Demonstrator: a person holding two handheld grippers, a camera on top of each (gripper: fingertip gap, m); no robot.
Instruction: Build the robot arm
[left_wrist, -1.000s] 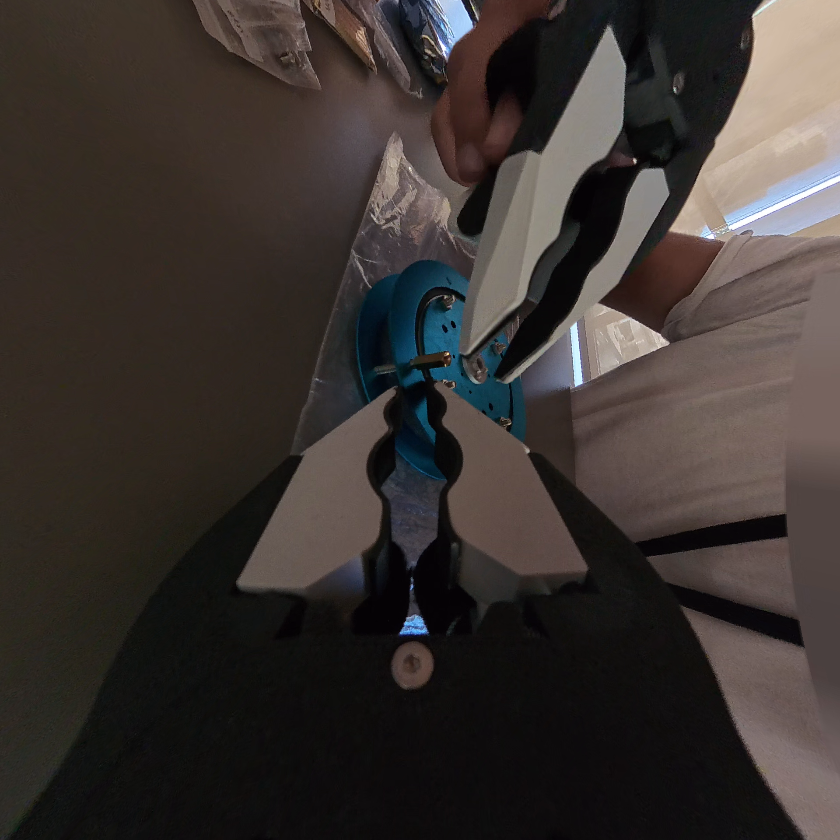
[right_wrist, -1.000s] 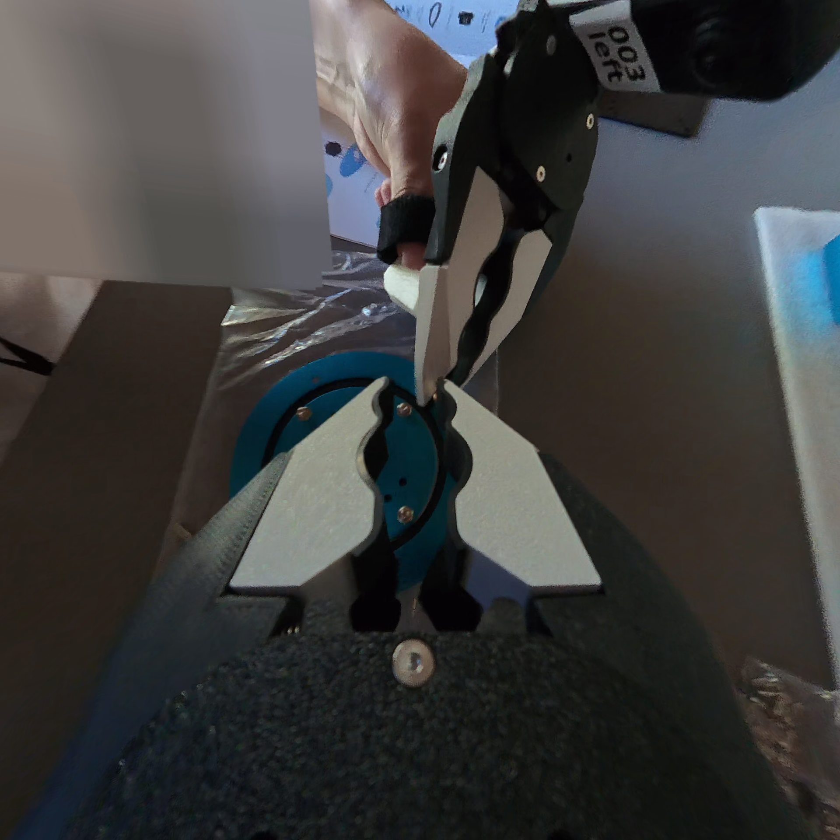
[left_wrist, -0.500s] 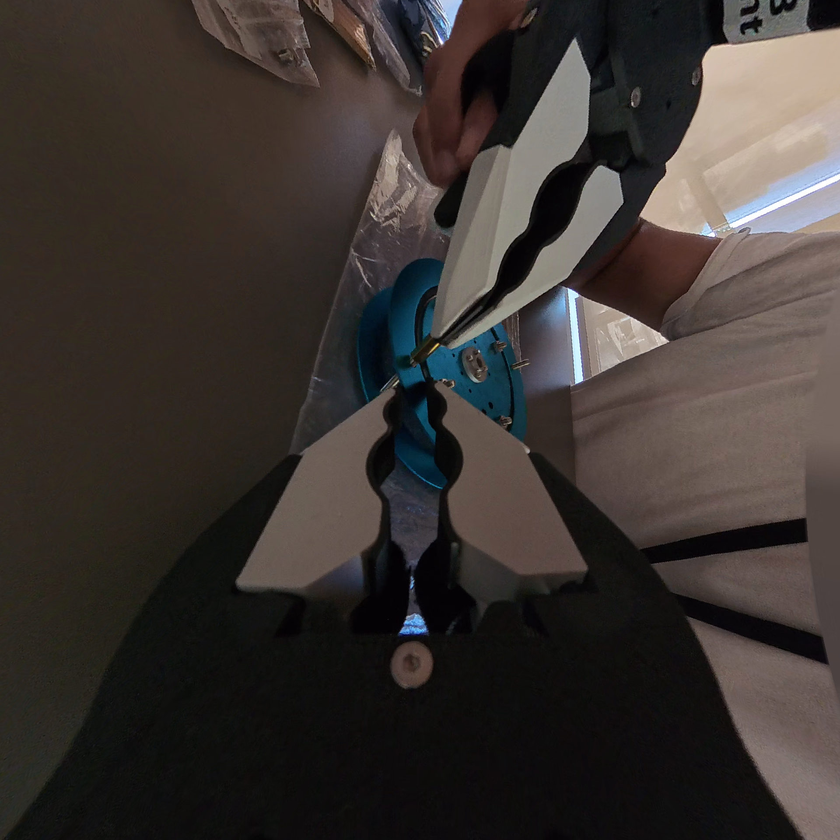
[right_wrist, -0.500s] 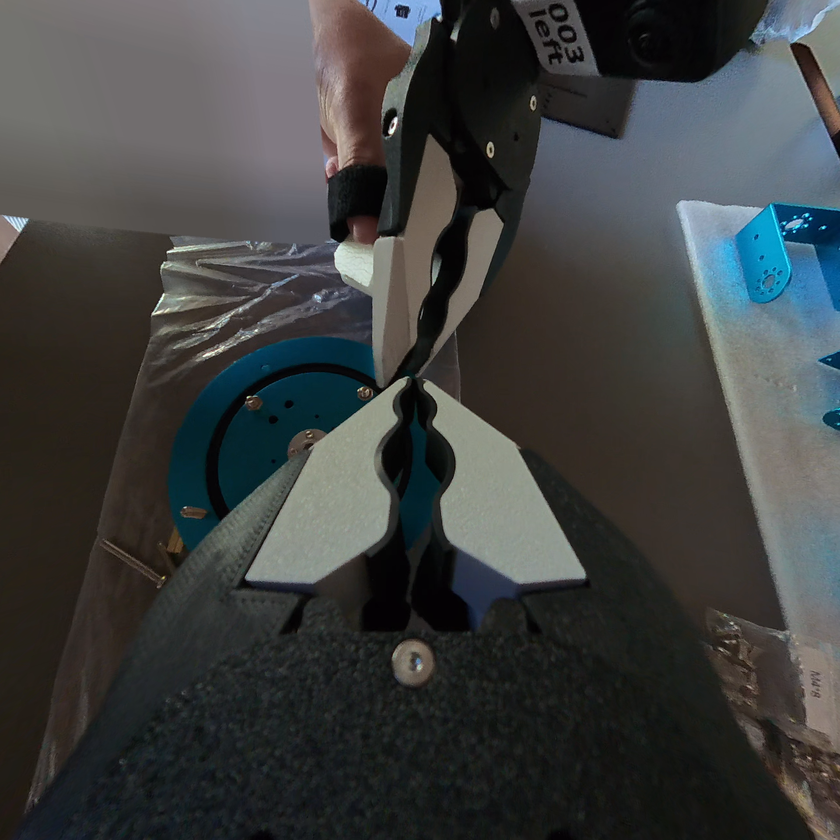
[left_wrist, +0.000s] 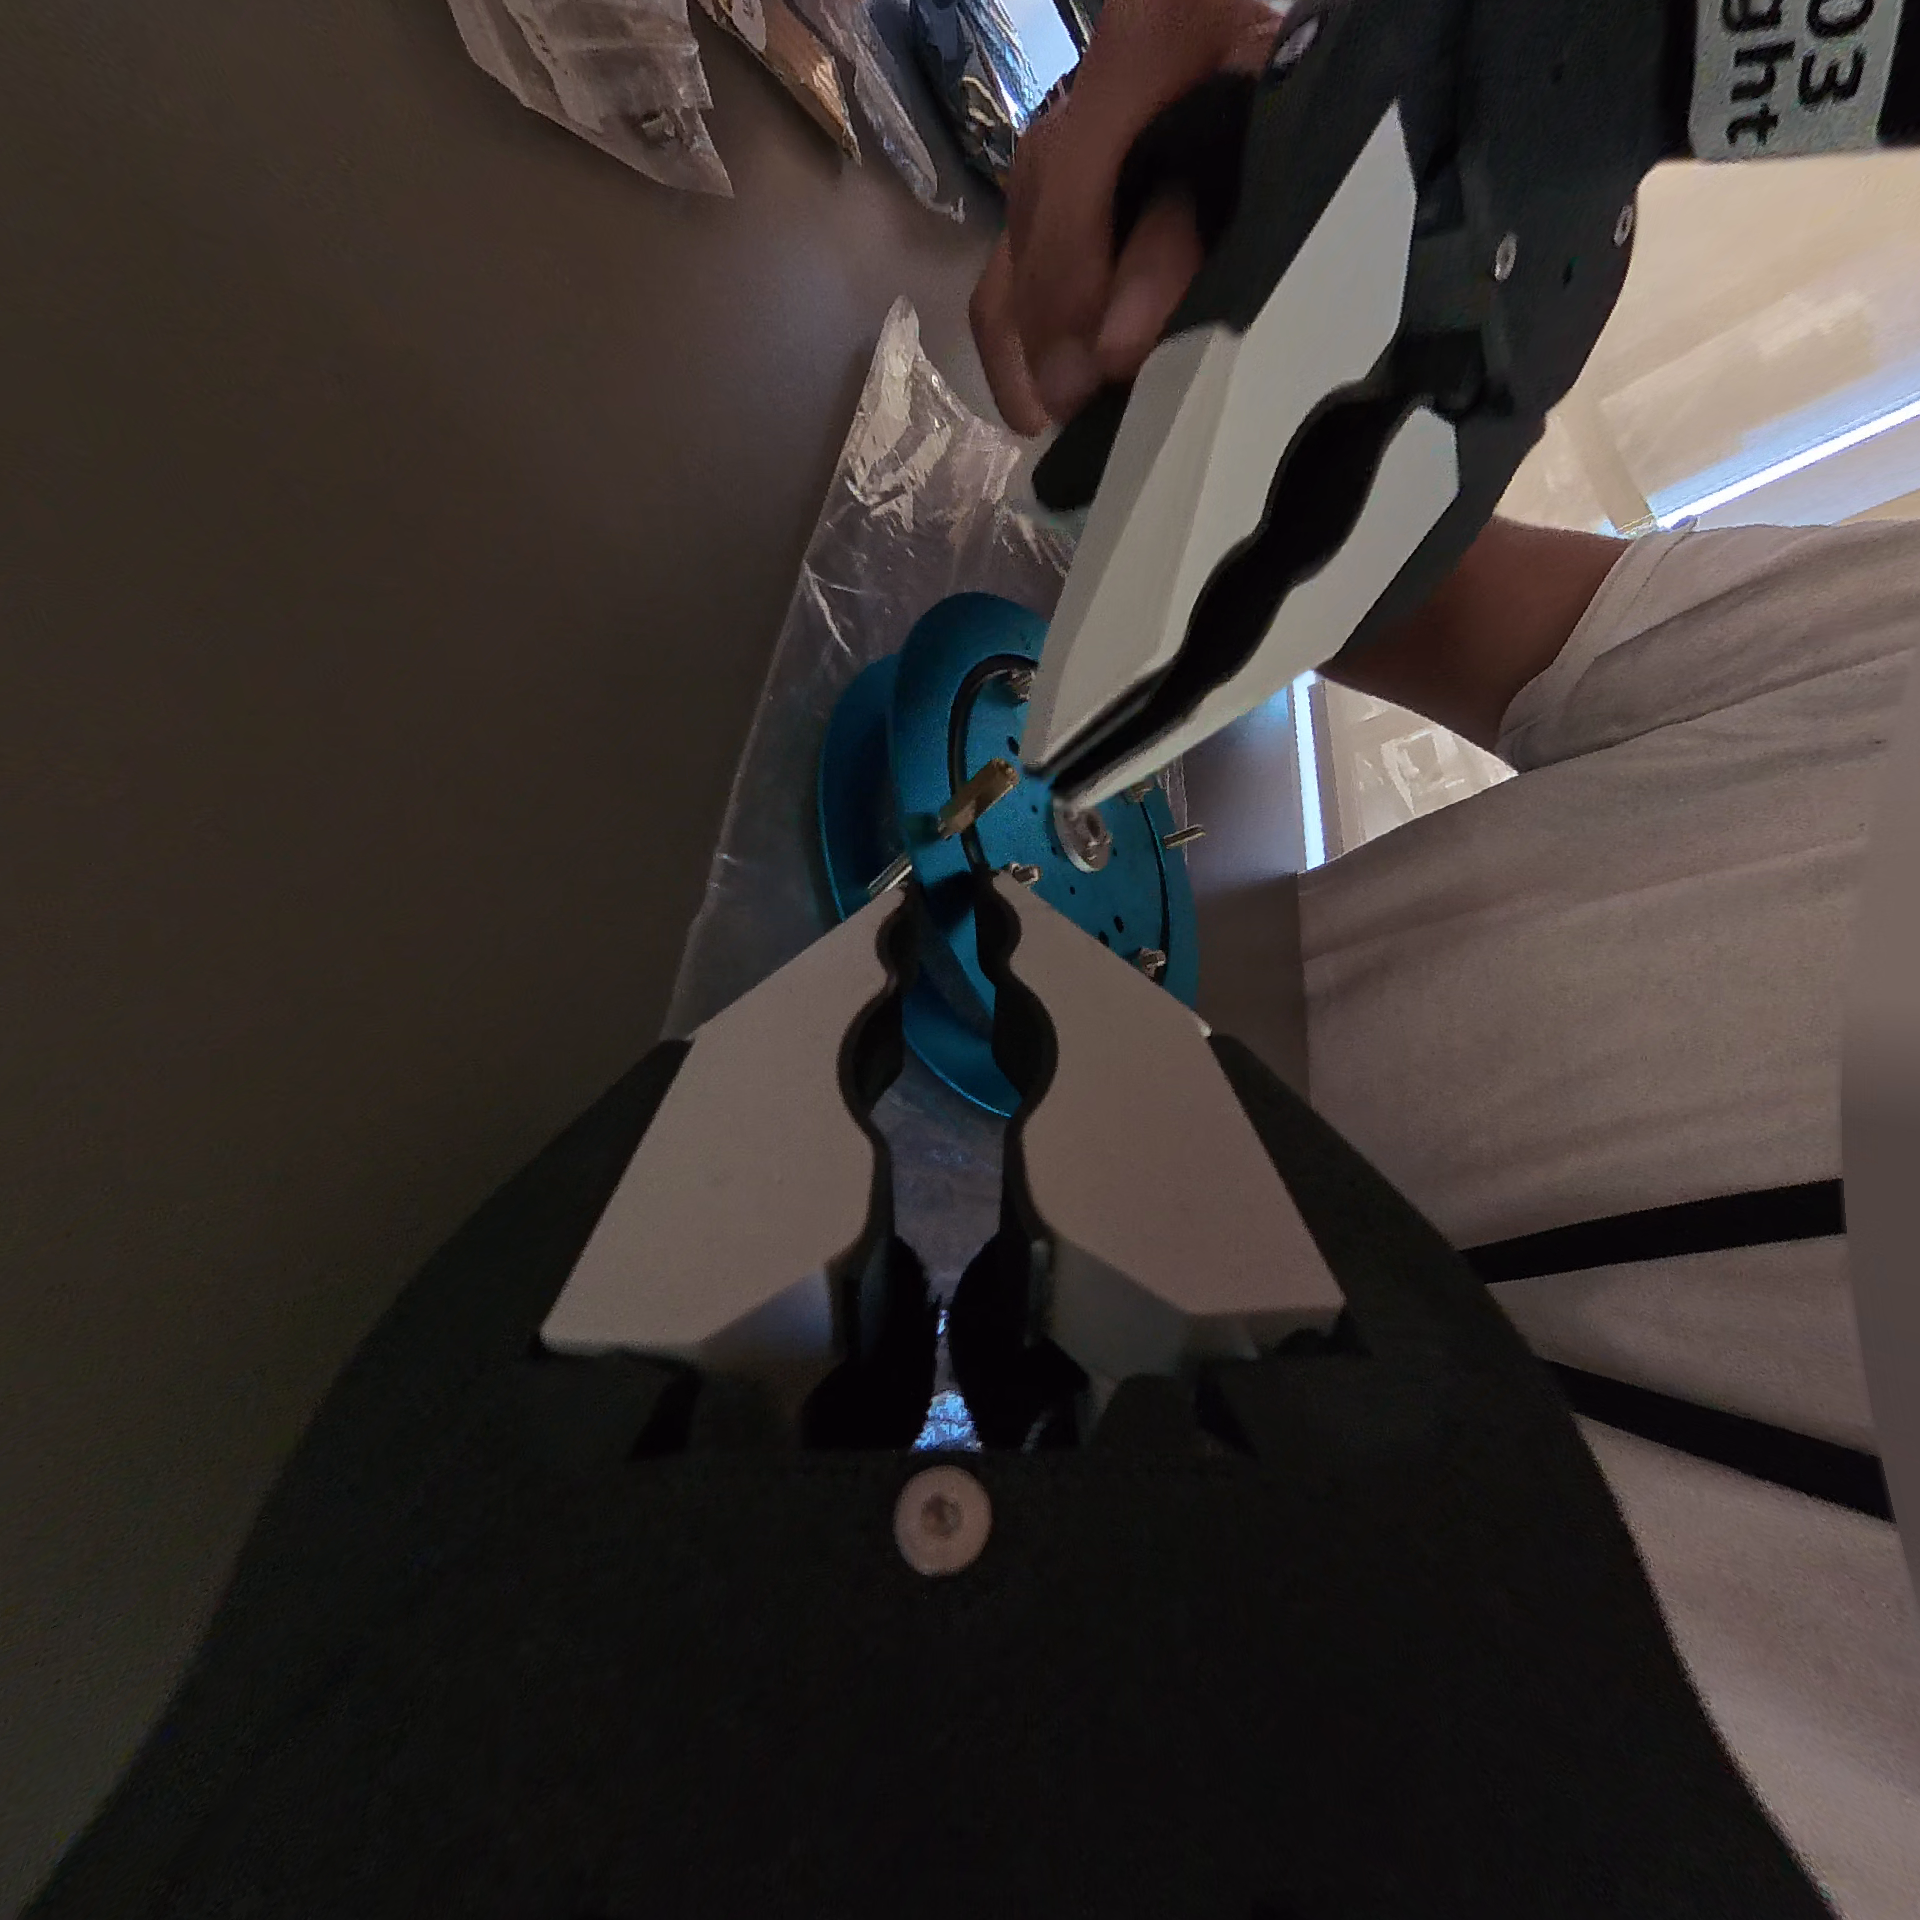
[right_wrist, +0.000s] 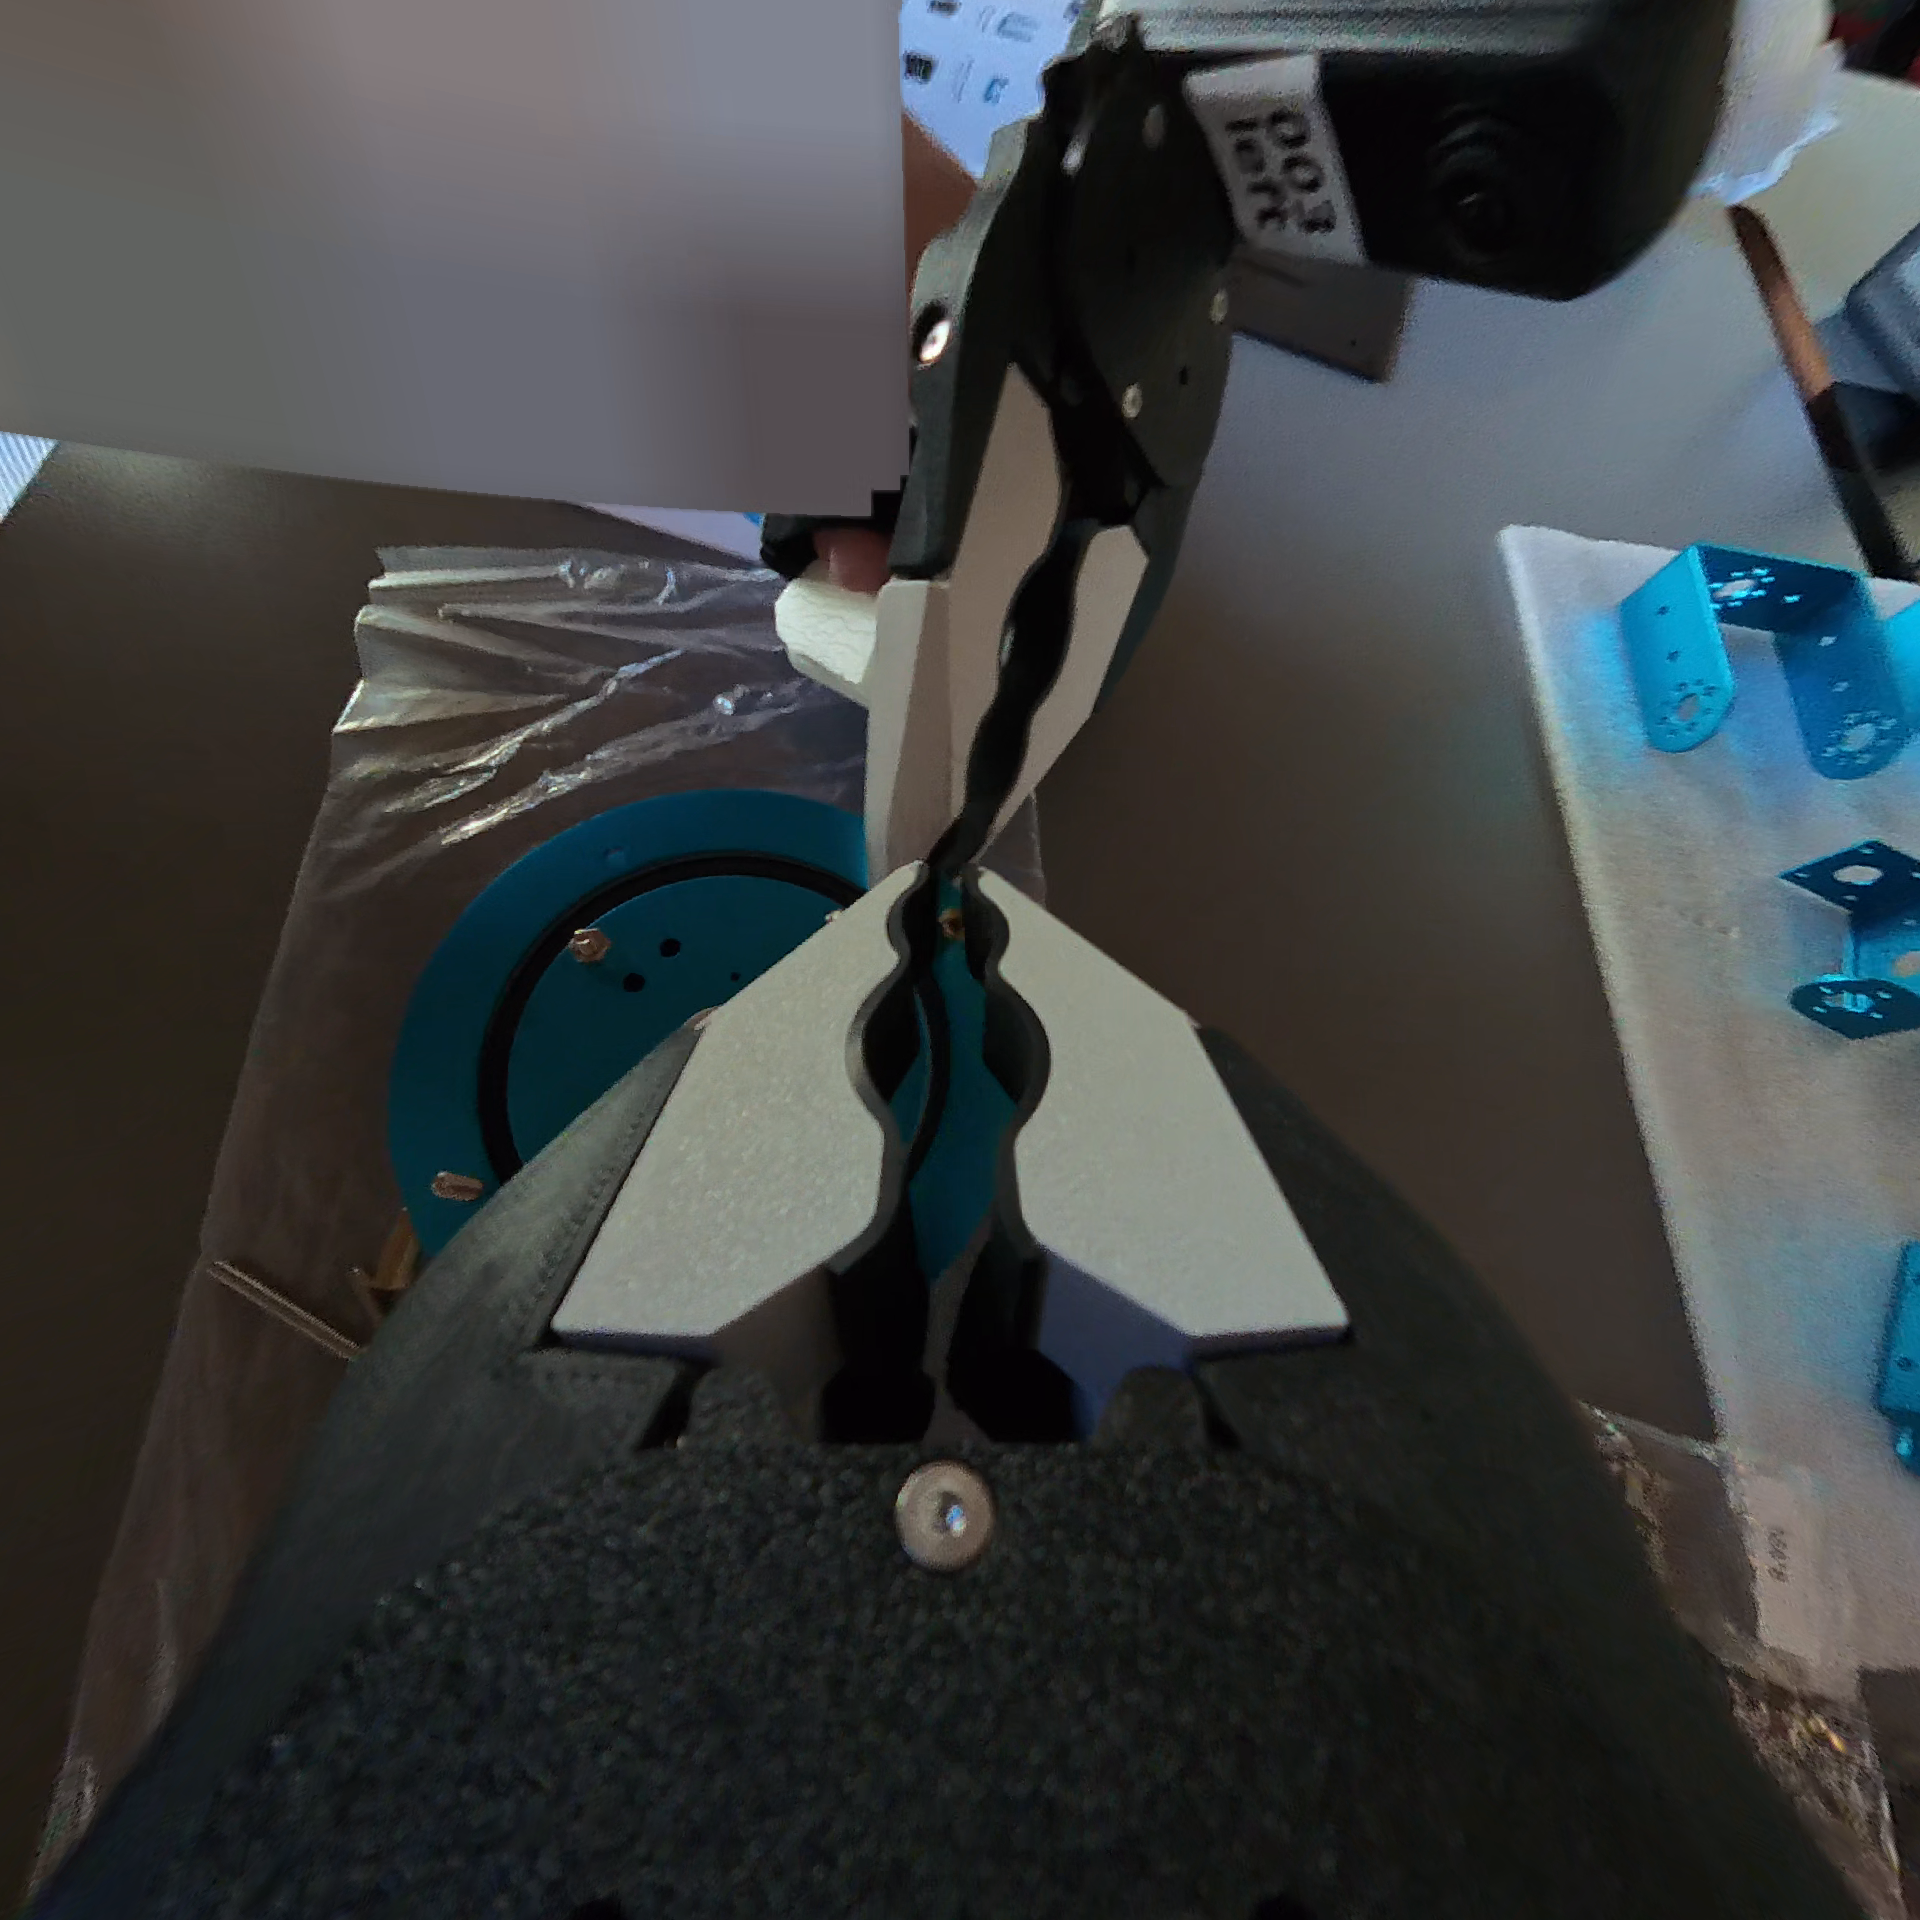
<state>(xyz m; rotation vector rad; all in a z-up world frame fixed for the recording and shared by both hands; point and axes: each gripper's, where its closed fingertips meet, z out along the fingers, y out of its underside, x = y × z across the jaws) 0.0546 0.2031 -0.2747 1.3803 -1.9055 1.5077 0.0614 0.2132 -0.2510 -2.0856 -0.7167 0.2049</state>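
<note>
A blue round disc assembly (left_wrist: 1096, 920) with small screws and a silver hub lies on a clear plastic bag (left_wrist: 904, 499). It also shows in the right wrist view (right_wrist: 468, 997). My left gripper (left_wrist: 961, 899) is shut on the disc's rim, and in the right wrist view it (right_wrist: 951, 847) comes down from above. My right gripper (left_wrist: 1051, 788) has its jaws almost together on the top end of a brass standoff (left_wrist: 977, 800). The standoff leans out of the disc face, and most of it shows beyond the tips. In its own view the right gripper (right_wrist: 948, 878) covers the disc's right half.
Several blue metal brackets (right_wrist: 1704, 665) lie on a white foam sheet (right_wrist: 1610, 987) to the right. Loose brass pins (right_wrist: 281, 1299) lie on the bag (right_wrist: 520, 665). Bags of small parts (left_wrist: 623, 94) lie farther off. A person's white-clad body (left_wrist: 1558, 935) is close by. Less than 4 cm separates the two grippers' tips.
A second ago the right gripper was open over the silver hub. It moved to the standoff and shut on it, then drew back slightly. The standoff now leans. The left gripper has not moved.
</note>
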